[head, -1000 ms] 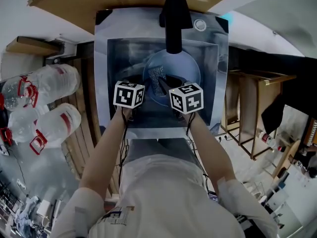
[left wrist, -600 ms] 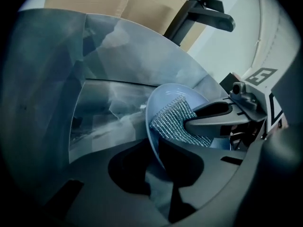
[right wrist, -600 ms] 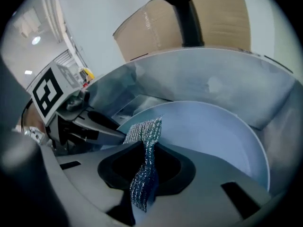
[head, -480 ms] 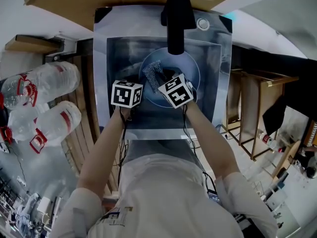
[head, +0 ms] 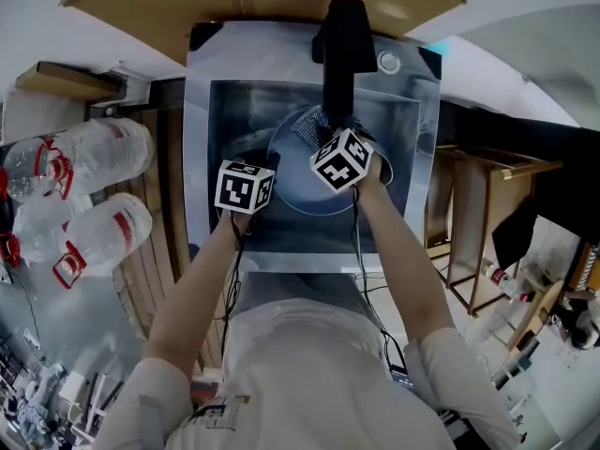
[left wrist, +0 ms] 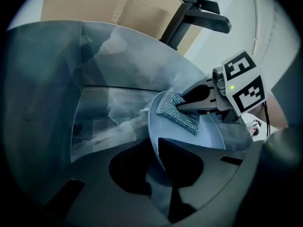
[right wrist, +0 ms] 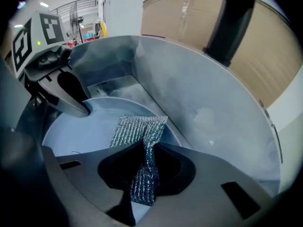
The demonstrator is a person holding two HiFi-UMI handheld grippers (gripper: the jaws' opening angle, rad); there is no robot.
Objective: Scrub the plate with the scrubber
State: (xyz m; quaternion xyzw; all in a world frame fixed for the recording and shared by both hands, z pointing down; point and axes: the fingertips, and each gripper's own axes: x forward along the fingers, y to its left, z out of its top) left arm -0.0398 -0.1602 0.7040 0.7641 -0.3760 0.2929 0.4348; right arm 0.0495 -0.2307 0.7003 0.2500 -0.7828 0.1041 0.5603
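A pale blue plate [head: 298, 193] lies in the steel sink [head: 217, 111]. Its near-left rim [left wrist: 152, 126] runs between the jaws of my left gripper [left wrist: 158, 149], which are closing on it and hold it tilted. My right gripper [right wrist: 144, 170] is shut on a silvery mesh scrubber [right wrist: 138, 128]. It presses the scrubber [left wrist: 178, 111] flat on the far part of the plate [right wrist: 87, 132], under the faucet. In the head view, the right gripper's cube hides most of the scrubber [head: 309, 125]. The left gripper [right wrist: 66, 98] shows at the plate's left edge in the right gripper view.
A black faucet [head: 342, 45] stands over the back of the sink, just above the right gripper. Large water bottles [head: 84, 195] lie on the floor at left. A wooden frame [head: 469, 204] stands at right. Brown board backs the sink.
The right gripper has carried the scrubber from the plate's middle to its far side, under the faucet. The left gripper has stayed at the plate's near-left rim.
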